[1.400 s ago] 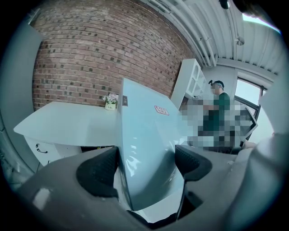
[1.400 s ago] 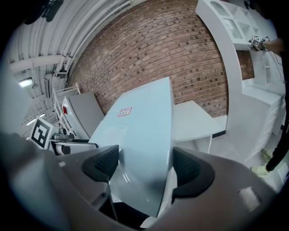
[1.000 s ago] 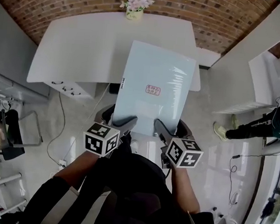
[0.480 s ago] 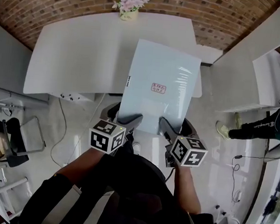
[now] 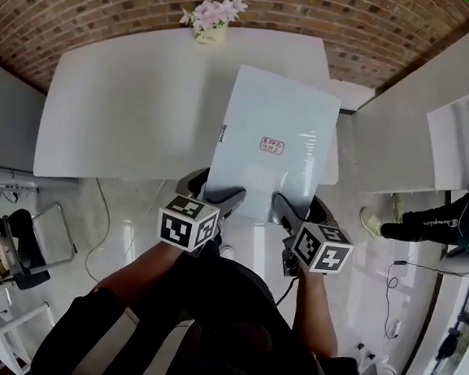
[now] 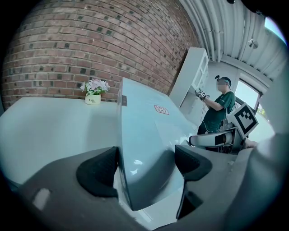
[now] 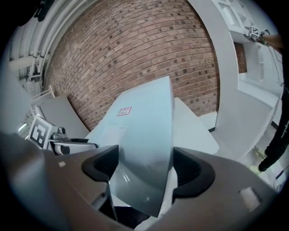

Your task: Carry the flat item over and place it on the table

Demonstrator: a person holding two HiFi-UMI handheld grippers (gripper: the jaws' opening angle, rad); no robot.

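A flat pale blue panel (image 5: 275, 145) with a small red label hangs in front of me, its near edge held by both grippers. My left gripper (image 5: 221, 198) is shut on the near left part of that edge and my right gripper (image 5: 286, 207) on the near right part. The panel's far end reaches over the right end of the white table (image 5: 127, 108). In the left gripper view the panel (image 6: 140, 131) runs away between the pads of the left gripper (image 6: 144, 164). The right gripper view shows the same panel (image 7: 144, 131) between the right gripper's (image 7: 144, 167) pads.
A pot of pink flowers (image 5: 208, 17) stands at the table's far edge against the brick wall (image 5: 112, 0). A white counter (image 5: 402, 132) runs along the right. A person in dark clothes (image 5: 435, 221) stands at the right. A chair (image 5: 17, 245) and floor cables lie at the left.
I have moved toward the table with the panel. The table and flower pot sit lower and larger in the head view, and the panel's far end now overlaps the table more.
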